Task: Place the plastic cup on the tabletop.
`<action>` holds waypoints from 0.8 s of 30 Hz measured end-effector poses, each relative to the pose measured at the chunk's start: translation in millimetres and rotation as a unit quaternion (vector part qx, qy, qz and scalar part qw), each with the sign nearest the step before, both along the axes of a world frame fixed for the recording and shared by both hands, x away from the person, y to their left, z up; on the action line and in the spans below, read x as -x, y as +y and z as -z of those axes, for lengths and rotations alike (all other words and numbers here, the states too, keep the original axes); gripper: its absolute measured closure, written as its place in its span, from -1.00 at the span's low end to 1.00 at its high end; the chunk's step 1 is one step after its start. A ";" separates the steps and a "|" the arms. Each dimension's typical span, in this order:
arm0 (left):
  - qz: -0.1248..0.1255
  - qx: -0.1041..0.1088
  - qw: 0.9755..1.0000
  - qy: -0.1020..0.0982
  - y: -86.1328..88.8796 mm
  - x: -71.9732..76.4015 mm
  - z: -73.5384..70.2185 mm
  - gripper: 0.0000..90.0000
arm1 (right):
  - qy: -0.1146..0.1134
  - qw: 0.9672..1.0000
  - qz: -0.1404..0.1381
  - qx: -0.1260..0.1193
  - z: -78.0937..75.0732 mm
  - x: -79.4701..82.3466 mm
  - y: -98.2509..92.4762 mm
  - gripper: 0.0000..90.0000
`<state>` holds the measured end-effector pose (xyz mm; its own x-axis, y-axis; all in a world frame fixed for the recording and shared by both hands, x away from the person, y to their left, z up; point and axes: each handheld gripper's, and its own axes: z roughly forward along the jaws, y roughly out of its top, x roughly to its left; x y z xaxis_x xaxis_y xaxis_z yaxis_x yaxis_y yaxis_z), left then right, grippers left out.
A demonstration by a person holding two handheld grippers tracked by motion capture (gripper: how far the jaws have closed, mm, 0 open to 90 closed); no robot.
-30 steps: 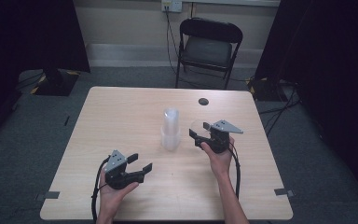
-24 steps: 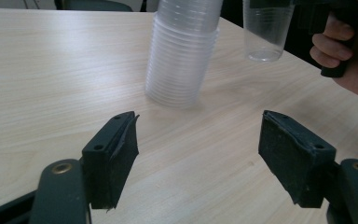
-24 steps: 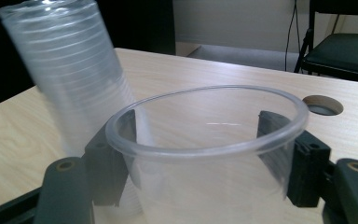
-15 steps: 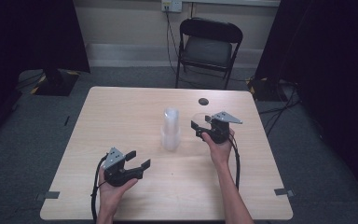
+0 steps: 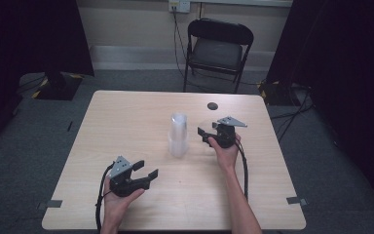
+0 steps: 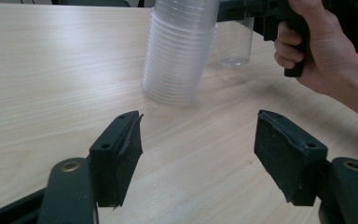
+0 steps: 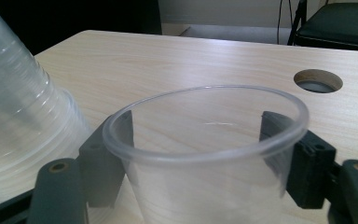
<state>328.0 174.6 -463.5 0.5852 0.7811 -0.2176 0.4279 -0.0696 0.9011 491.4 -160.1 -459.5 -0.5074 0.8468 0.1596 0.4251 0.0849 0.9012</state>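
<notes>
A pale wooden table (image 5: 126, 122) takes up the middle of the high view, set on grey carpet with a black folding chair (image 5: 218, 48) behind its far edge. Near that far edge, a round cable hole (image 5: 213, 106) is cut through the top.

At the table's centre stands a stack of clear plastic cups (image 5: 178, 135), mouth down, with the narrow end up. In the left gripper view the stack (image 6: 181, 51) leans slightly and rests on the wood just ahead of the jaws.

The right gripper (image 5: 205, 135), held in the person's right hand (image 5: 224, 151), sits just to the right of the stack. Its jaws stand either side of a single clear cup (image 7: 205, 158) — upright, mouth up, its rim between the two pads. The pads look pressed against the cup's wall, so the grasp appears closed on it. The left gripper view shows the same cup (image 6: 235, 39) standing on the table behind the stack.

The left gripper (image 5: 146, 171), in the left hand (image 5: 119, 200), rests near the front-left of the table, well apart from the stack — its jaws spread wide with only bare wood between them.
</notes>
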 end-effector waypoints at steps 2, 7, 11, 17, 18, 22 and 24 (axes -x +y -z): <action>-0.002 0.002 1.000 0.000 1.1 0.7 0.0 -0.29 | 0.002 1.000 0.000 0.003 1.5 -2.0 0.4 -0.43; -0.004 0.003 1.000 0.000 2.8 1.9 1.2 -0.29 | 0.010 1.000 0.002 0.000 5.7 -4.4 -0.6 -0.39; -0.002 0.003 1.000 0.002 1.7 2.0 2.1 -0.29 | 0.007 1.000 -0.002 0.018 7.7 -1.2 0.9 -0.36; -0.003 0.004 1.000 0.003 0.8 2.4 3.2 -0.31 | 0.008 1.000 -0.004 0.021 9.2 2.7 -3.0 -0.34; -0.003 0.001 1.000 0.004 1.5 2.4 3.6 -0.31 | 0.007 1.000 -0.004 0.026 9.1 3.9 -3.2 -0.34; -0.005 0.003 1.000 0.004 1.9 3.2 4.4 -0.31 | 0.002 0.999 -0.007 0.039 9.7 8.5 -2.6 -0.34; -0.004 0.004 1.000 0.006 1.1 3.3 4.9 -0.31 | -0.003 0.999 -0.009 0.046 10.1 11.2 -1.6 -0.34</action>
